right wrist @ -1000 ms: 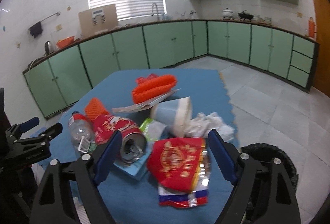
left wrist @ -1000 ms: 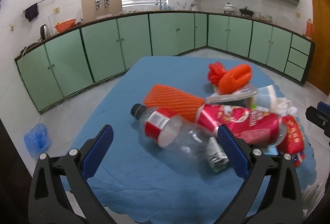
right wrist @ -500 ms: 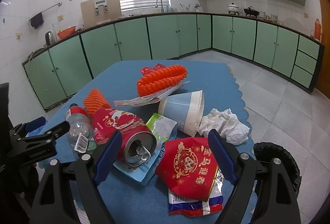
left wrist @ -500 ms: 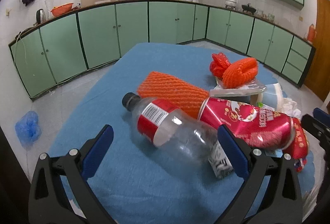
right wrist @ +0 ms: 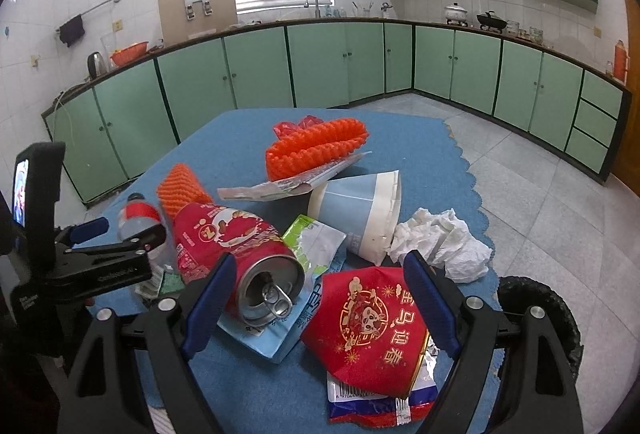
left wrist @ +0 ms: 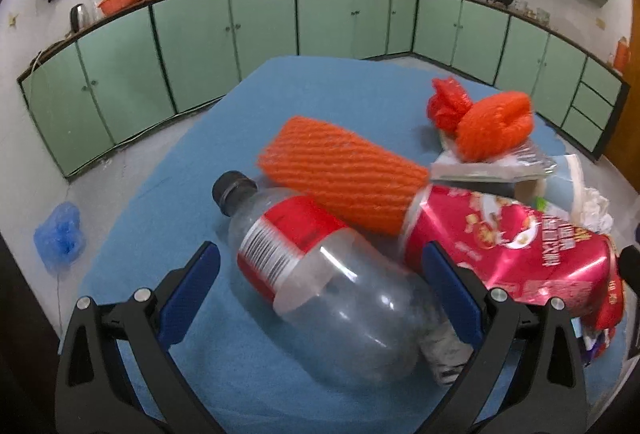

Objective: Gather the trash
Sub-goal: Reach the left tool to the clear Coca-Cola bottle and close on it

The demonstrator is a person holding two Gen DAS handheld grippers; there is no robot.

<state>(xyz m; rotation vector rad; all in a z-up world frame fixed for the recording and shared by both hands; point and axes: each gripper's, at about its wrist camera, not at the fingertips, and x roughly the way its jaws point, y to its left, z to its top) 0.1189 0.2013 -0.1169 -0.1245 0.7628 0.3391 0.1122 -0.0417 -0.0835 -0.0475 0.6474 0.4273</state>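
Observation:
A clear plastic bottle (left wrist: 320, 274) with a red label and black cap lies on the blue tablecloth (left wrist: 180, 194). My left gripper (left wrist: 320, 254) is open, one finger on each side of the bottle, pads not pressing it. An orange foam net (left wrist: 340, 170) and a crushed red can (left wrist: 512, 250) lie against the bottle. My right gripper (right wrist: 320, 260) is open above the can's open end (right wrist: 264, 290) and a red wrapper (right wrist: 368, 322), holding nothing. Behind these lie a blue paper cup (right wrist: 356, 210), a white tissue (right wrist: 440, 242) and a second orange net (right wrist: 316, 150).
A black round bin rim (right wrist: 540, 306) stands on the floor just off the table's right edge. A blue plastic bag (left wrist: 60, 234) lies on the floor to the left. Green cabinets (right wrist: 320, 62) line the far walls. The left gripper's body (right wrist: 100, 266) shows in the right wrist view.
My left gripper has moved forward and down, so the bottle now lies between its fingers and looks much larger. The right gripper came slightly closer to the can, then held still.

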